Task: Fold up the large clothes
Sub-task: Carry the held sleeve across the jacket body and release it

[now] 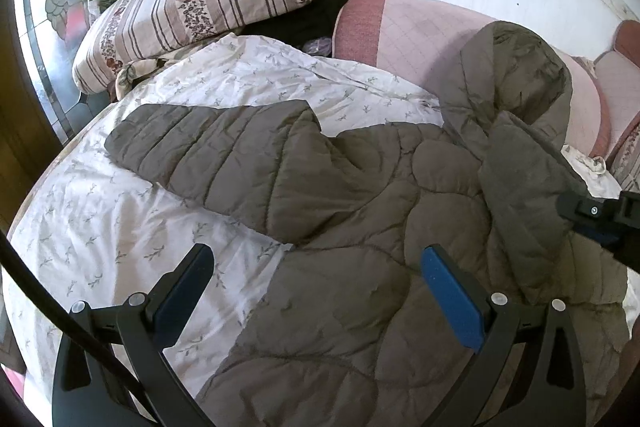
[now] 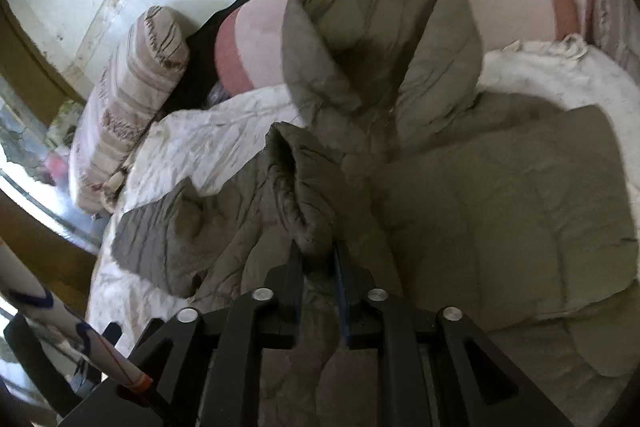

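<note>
Olive quilted jacket (image 1: 360, 195) lies spread on the bed (image 1: 100, 211); my right gripper (image 2: 318, 259) pinches its right sleeve, lifted across the body. My left gripper (image 1: 316, 267) hovers with fingers wide; the left sleeve (image 1: 208, 143) remains unfolded.

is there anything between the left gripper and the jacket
Nothing visible. The left gripper hangs open right above the jacket, with only bedsheet to its left. The right gripper already pinches a fold.
</note>
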